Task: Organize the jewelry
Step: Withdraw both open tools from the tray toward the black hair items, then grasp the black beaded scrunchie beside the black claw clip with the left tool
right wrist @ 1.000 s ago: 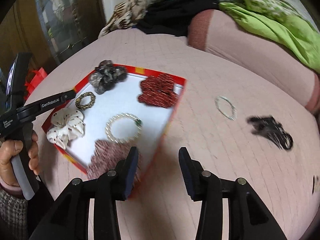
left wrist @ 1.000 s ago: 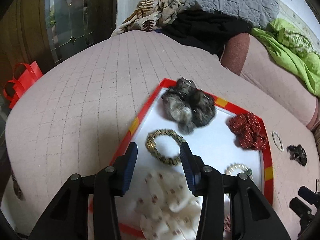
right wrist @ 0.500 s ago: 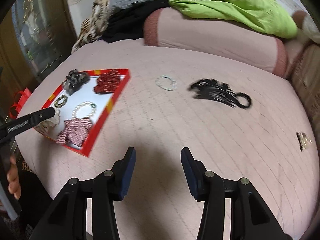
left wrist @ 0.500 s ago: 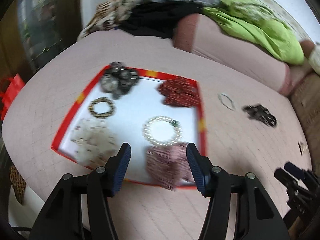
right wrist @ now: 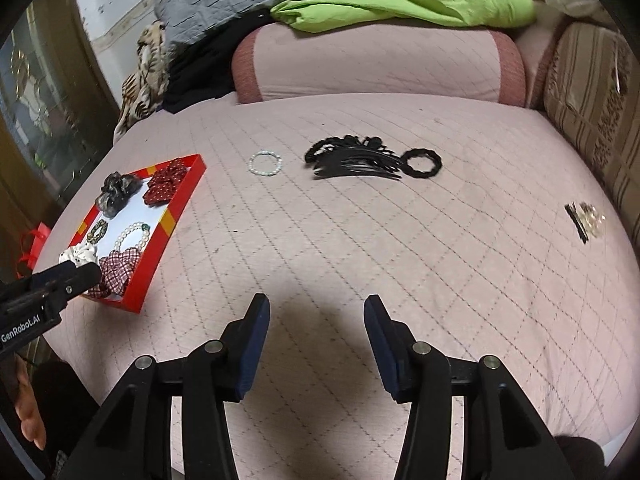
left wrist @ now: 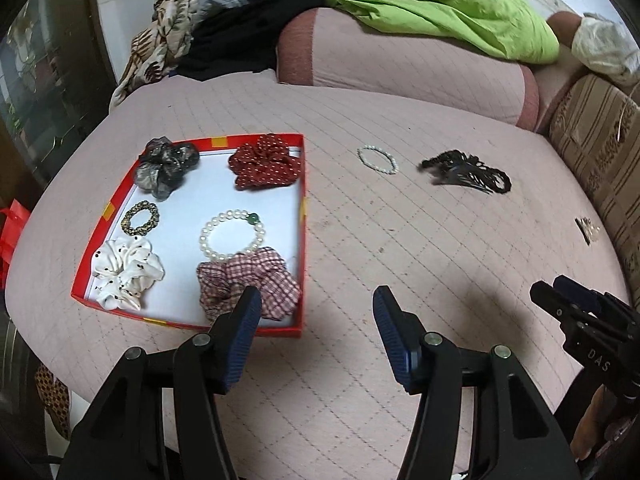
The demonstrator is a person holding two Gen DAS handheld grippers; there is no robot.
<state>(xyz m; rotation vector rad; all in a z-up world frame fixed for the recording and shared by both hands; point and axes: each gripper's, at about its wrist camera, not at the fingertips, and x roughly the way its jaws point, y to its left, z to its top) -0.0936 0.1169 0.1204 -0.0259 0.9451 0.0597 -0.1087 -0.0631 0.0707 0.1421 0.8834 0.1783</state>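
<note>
The shallow red cardboard tray with a white floor (left wrist: 301,216) is serving as the collecting place, which is why six pieces are already lying inside it: a grey gauzy scrunchie (left wrist: 166,166), a dark red dotted scrunchie (left wrist: 264,162), a small gold-and-black beaded band (left wrist: 140,218), a white pearl bracelet with one green bead (left wrist: 234,234), a white dotted scrunchie (left wrist: 126,272) and a pink checked scrunchie (left wrist: 248,282). I judge the loose pieces on the pink quilted bed cover (right wrist: 360,240) are waiting to join them.

The left gripper (left wrist: 316,314) is hovering over bare quilt, jaws parted about halfway and holding nothing; the tray is lying just ahead and to its left, the checked scrunchie nearest its left finger.

The right gripper (right wrist: 316,312) is also hanging empty over the cover, its jaws opening slowly with nothing between them, probably readying for a pickup. Well ahead of it and slightly left, a thin pale beaded bracelet (right wrist: 265,163) is lying flat. Straight ahead, at about the same depth, a black fan-shaped hair comb (right wrist: 352,162) is resting against a black braided hair tie (right wrist: 422,163). Far off to its right, a small gold-and-black hair clip (right wrist: 585,221) is sitting near the striped cushion (right wrist: 592,92).
</note>
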